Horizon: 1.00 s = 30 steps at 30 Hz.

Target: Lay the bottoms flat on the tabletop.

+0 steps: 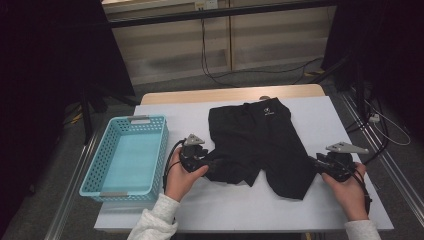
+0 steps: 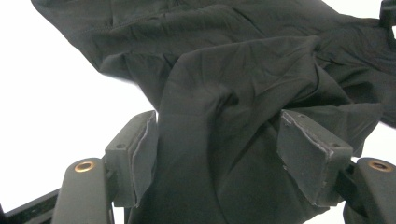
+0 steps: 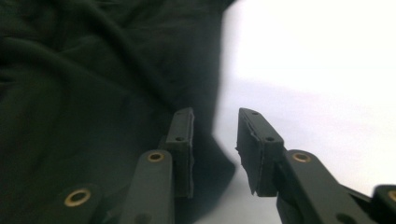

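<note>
two pairs of tongs work the black, soft fabric shorts (image 1: 260,145) spread in the middle of the white bench (image 1: 320,210), waistband toward the top of the high view, legs toward me. my left tongs (image 1: 200,162) sit at the lower left leg hem; in the left gripper view the cloth bunches between the pads (image 2: 144,158), which stand fairly wide and do not seem to pinch it. my right tongs (image 3: 215,149) sit at the lower right leg's outer edge, jaws narrowly parted and empty, one pad over cloth, the other over bare bench. both hems lie just ahead of my tips, so each hand is equally near. a light blue perforated plastic basket (image 1: 95,172) waits at left.
</note>
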Tool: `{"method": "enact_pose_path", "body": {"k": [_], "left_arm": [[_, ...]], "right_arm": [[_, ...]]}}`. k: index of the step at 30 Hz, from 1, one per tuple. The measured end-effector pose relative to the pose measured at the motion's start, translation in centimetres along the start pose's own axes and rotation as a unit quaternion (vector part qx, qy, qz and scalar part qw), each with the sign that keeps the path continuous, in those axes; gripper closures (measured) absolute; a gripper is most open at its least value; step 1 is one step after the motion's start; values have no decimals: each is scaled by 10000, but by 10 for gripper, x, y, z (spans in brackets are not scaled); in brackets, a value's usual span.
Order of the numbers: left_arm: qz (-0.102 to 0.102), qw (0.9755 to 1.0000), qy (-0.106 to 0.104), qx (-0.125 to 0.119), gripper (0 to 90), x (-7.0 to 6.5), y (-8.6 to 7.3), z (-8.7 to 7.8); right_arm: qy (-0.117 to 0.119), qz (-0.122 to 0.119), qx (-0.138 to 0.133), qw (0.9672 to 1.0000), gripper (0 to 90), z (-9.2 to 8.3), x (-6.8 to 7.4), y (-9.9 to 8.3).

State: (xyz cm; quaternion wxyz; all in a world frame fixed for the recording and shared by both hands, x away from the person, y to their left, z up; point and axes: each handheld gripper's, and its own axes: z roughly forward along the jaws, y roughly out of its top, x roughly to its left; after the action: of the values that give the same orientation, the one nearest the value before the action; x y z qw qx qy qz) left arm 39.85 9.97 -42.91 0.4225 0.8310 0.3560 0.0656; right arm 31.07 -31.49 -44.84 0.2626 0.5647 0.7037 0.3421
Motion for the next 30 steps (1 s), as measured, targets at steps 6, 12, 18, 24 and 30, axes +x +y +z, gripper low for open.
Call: {"method": "enact_pose_path", "body": {"k": [6, 12, 18, 24, 30], "left_arm": [[19, 10000, 9, -51, 293, -3, 1, -4], [33, 10000, -11, 3, 283, -7, 0, -2], [17, 10000, -27, -29, 282, -8, 1, -3], [14, 10000, -50, -1, 282, -8, -1, -3], [128, 9999, -83, 21, 279, -13, 2, -3]], "right_arm": [[333, -92, 73, 9994, 568, -17, 19, -11], [580, -561, 337, 9962, 549, -7, 57, -20], [669, -407, 243, 9966, 894, 7, 57, -16], [803, -245, 220, 9962, 900, 18, 49, -2], [798, -72, -91, 9967, 900, 24, 38, 35]]}}
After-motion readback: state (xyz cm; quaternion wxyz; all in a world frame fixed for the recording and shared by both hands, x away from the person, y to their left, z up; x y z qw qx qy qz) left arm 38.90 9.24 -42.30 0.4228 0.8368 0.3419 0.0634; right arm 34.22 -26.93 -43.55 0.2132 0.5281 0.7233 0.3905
